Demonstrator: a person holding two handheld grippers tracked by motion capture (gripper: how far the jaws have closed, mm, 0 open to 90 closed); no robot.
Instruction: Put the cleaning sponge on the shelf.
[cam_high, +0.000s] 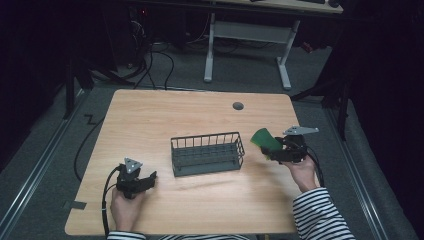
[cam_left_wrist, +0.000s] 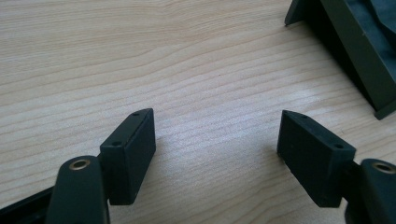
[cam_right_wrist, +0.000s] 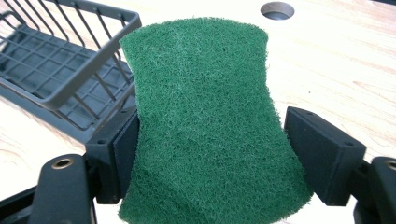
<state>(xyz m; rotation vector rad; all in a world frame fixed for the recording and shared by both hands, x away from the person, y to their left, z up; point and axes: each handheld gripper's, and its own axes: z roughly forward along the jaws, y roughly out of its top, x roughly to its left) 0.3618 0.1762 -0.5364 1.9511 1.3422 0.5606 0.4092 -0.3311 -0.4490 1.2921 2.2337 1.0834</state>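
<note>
Gripping a green scouring sponge (cam_right_wrist: 210, 121) by its two long edges, the right gripper (cam_high: 280, 148) hovered just to the right of the dark wire basket (cam_high: 207, 154), its jaws pressed in on the waisted middle of the pad. In the right gripper view the sponge stood up between the jaws, its rough green face turned toward the camera and its top end leaning toward the basket's (cam_right_wrist: 60, 70) near corner, apart from the wire. In the high view a sliver of yellow showed at the underside of the sponge (cam_high: 265, 139). A hand in a black-and-white striped sleeve (cam_high: 320, 212) carried this gripper.

The left gripper (cam_high: 148, 179) lay low over the wooden table (cam_high: 165, 115), to the left of and nearer the person than the basket, well apart from it. Its jaws stood wide apart with nothing between them; the left gripper view showed bare wood grain (cam_left_wrist: 187, 70) in the gap and a corner of the basket (cam_left_wrist: 350, 51) off at the upper right.

The basket sat empty, and a round cable hole (cam_high: 238, 106) lay beyond it on the table.
</note>
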